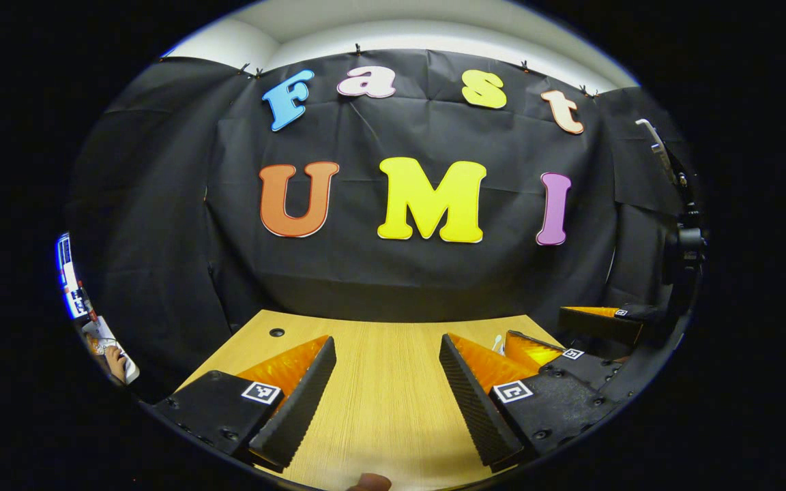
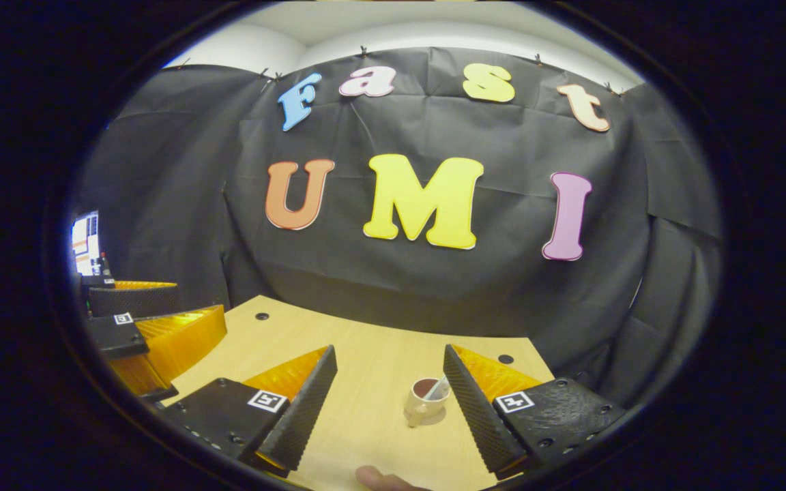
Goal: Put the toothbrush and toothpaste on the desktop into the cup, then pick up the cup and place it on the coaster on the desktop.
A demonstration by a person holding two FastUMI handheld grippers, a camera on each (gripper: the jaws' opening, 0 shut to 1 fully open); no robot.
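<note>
The desktop [image 2: 379, 354] is pale wood with fine straight grain. The cup [image 2: 424, 402] is cream outside, reddish-brown inside. The booth wall is black.

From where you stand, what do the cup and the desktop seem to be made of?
The cup looks like glazed ceramic: pale, smooth, thick-walled with a moulded handle, though plastic is possible. The desktop looks like light wood or wood-look laminate: fine straight grain lines, matte finish, with round cable holes.

We held the left gripper [image 1: 386, 382] and the right gripper [image 2: 389, 392] side by side, jaws spread wide, gripping nothing.
</note>
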